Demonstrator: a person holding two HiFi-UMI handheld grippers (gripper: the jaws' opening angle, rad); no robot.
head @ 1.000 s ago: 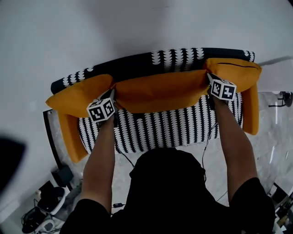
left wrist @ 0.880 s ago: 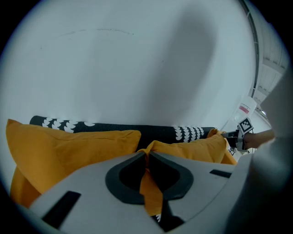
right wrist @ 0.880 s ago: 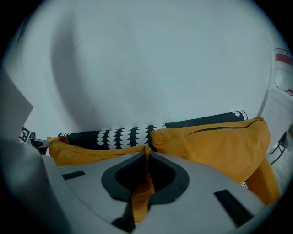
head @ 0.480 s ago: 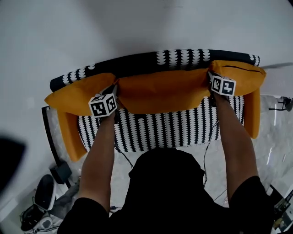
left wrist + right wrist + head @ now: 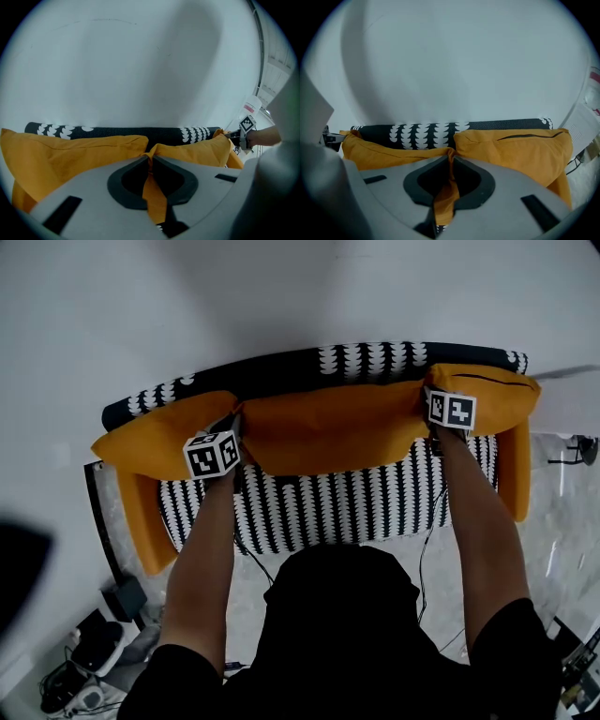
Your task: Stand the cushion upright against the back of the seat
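— Orange cloth nipped in both narrow jaws: left gripper (image 5: 150,158) on one top corner of the cushion (image 5: 328,427), right gripper (image 5: 451,154) on the other.
— Arms?
— Both forearms (image 5: 211,549) stretched forward, angled down. Black-and-white marker cubes (image 5: 452,411) on top.
— Beyond the jaws?
— Cushion upright against the patterned sofa back (image 5: 366,357), flanked by two more orange cushions (image 5: 159,439).

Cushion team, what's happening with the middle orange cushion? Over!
Left gripper and right gripper both shut on top corners of the middle cushion. It stands against the sofa back. Nothing in the way.
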